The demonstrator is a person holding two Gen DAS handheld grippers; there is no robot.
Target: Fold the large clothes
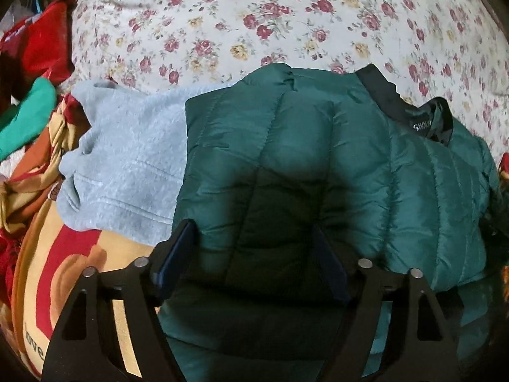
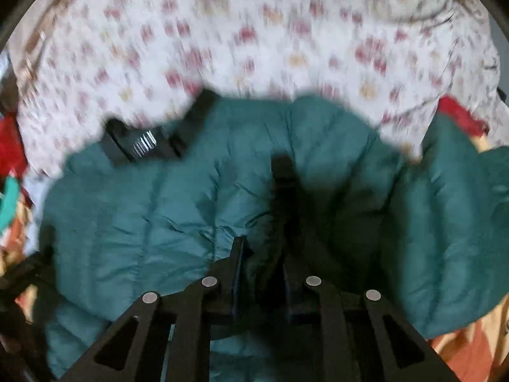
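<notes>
Green quilted puffer jacket (image 1: pixel 318 165) lies crumpled on floral bedsheet (image 1: pixel 254 25), unfolded; we see left gripper (image 1: pixel 254 242) spread over it, right gripper (image 2: pixel 264 254) pinching its fabric.

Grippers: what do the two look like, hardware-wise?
The two look alike. Left gripper: flat black plate linkages with triangular cut-outs, round silver pivot pins, dark blue pads on the fingers. Right gripper: the same black linkages, cut-outs and silver pins, with dark fingers. No cables, markings, hands or sleeves are in view.
</notes>
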